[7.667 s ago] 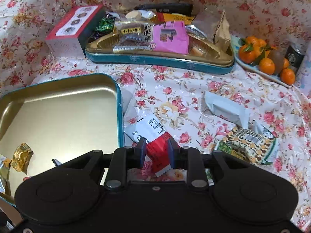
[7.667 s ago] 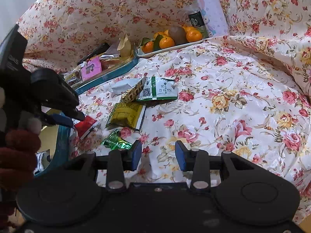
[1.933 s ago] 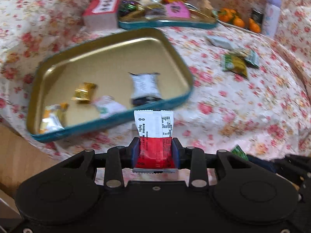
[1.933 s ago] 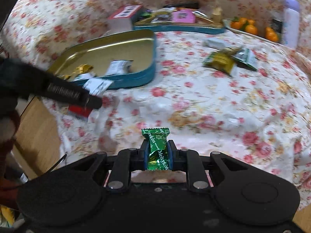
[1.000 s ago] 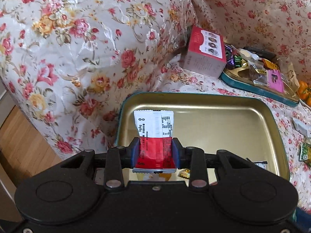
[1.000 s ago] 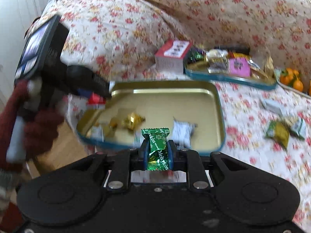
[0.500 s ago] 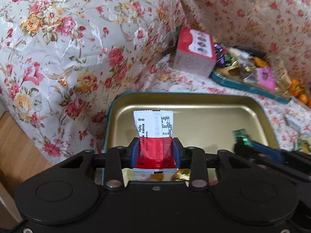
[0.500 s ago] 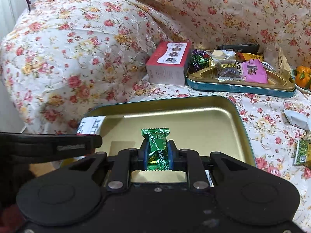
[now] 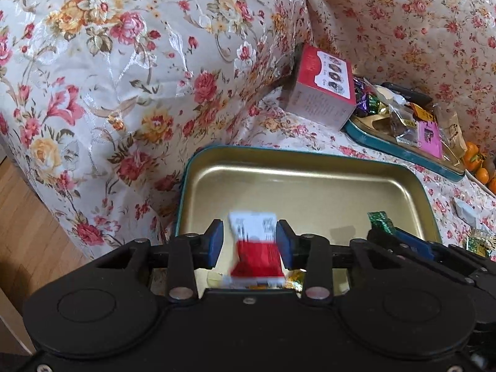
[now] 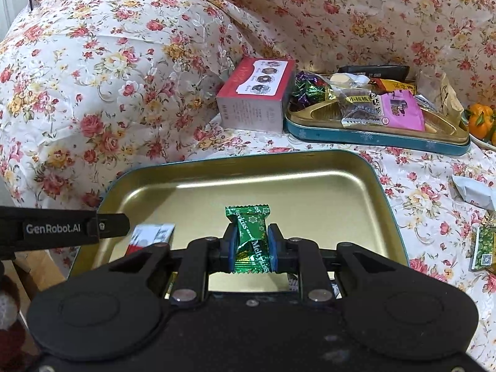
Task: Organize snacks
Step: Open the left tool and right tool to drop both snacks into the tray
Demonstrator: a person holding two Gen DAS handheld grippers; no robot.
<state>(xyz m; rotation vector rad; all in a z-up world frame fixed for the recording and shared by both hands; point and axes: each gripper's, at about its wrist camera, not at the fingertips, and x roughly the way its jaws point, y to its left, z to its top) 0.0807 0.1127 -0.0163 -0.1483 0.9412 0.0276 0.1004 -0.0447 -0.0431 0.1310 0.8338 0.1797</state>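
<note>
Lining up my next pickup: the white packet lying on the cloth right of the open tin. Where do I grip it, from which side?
Grip the white packet across its puffed middle, pads on its two long edges, coming down from above. It lies flat on the cloth, clear of the open tin, so nothing blocks a top approach. It's partly cut off, so judge loosely.

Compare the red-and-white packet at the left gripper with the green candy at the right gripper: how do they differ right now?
Grip: the left gripper has just been opening, so the red-and-white packet sits blurred between pads that no longer press it; the right gripper is shut on the green candy.
Look: the packet is a flat sachet with small print; the candy is a shiny foil twist.
Both are over the gold tray.
</note>
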